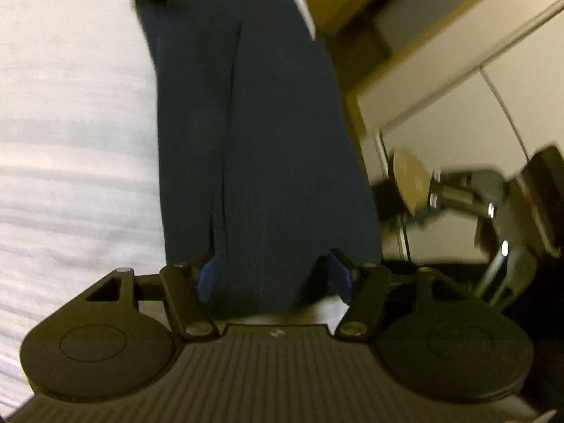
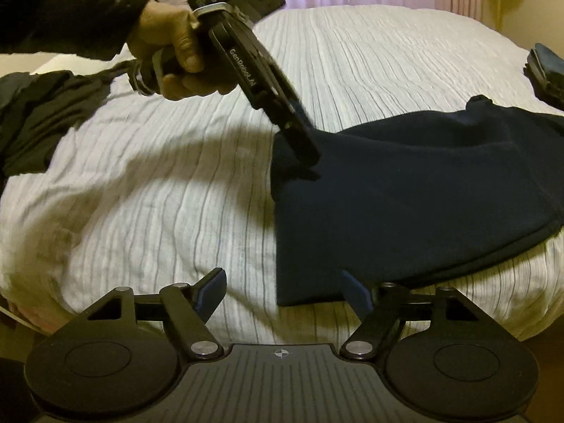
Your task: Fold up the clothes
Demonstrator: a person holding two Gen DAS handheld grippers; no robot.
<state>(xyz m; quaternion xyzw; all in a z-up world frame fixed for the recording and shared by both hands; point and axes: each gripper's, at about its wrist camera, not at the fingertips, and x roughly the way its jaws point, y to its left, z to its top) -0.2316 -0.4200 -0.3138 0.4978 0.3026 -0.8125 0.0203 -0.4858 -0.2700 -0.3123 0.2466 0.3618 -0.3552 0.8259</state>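
While the navy garment (image 2: 416, 190) lay spread on the right side of the striped bed (image 2: 158, 190), the left hand-held gripper (image 2: 303, 151) came down on its far left corner, fabric running between its half-open blue pads (image 1: 206, 276), though a firm pinch could not be made out. The right hand-held gripper (image 2: 285, 290) stood wide open at the near edge, one pad over the cloth, gripping nothing. Only the right wrist view showed the person's hand (image 2: 176, 49), dark clothes (image 2: 42, 120) at the left and a folded pile (image 2: 548, 70) at the far right.
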